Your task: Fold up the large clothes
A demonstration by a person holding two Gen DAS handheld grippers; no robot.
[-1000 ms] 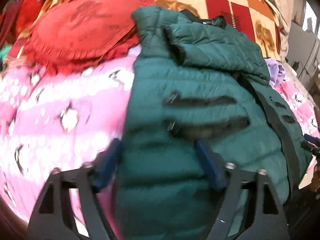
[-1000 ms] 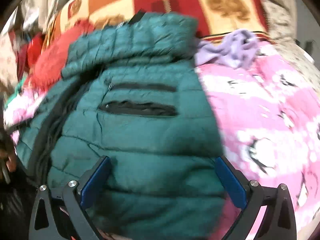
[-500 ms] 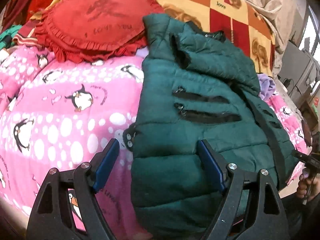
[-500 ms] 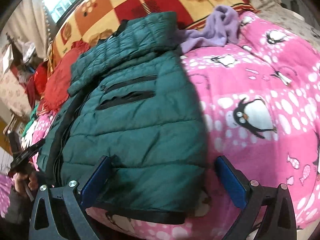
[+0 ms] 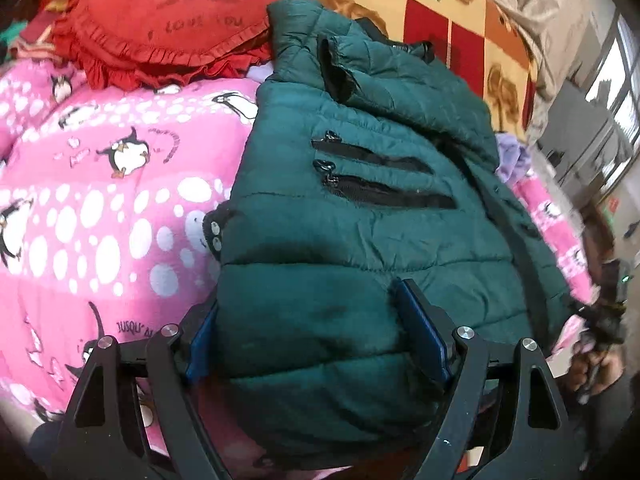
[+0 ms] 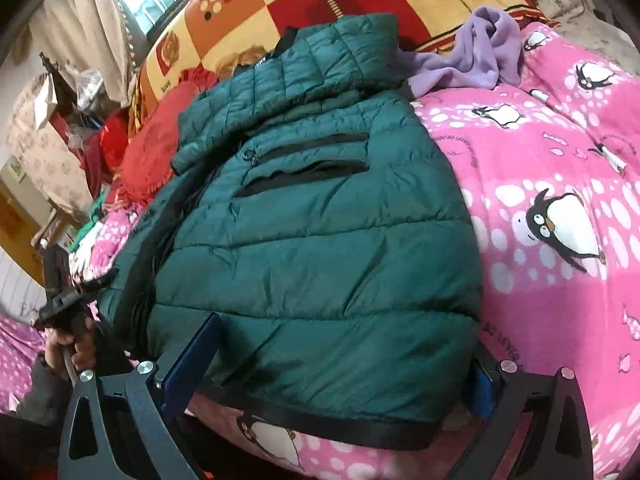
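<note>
A dark green puffer jacket (image 5: pixel 360 208) lay front-up on a pink penguin-print blanket (image 5: pixel 100 208), collar at the far end against a red frilled cushion (image 5: pixel 168 20) and a checked orange and red blanket (image 6: pixel 280 4). Its sleeves were already folded in across the chest, and a lilac garment (image 6: pixel 476 52) sat crumpled just beside the far right shoulder.

Over the last second I had brought both tools in toward the near hem. My left gripper (image 5: pixel 316 340) had moved from hovering over the cloth to straddling the jacket's left hem corner, its blue pads wide apart with padded fabric bulging between them, not yet pinched. My right gripper (image 6: pixel 332 364) had likewise closed in on the right hem corner; its jaws stood wide open on either side of the black hem band, holding nothing. In the right wrist view my left hand (image 6: pixel 68 344) showed at the near left, wrapped round its handle.

I judged this to be the setup for the next fold: both corners bracketed, ready to be clamped and carried up toward the collar. The slippery, puffy shell might spring out of a shallow bite.
</note>
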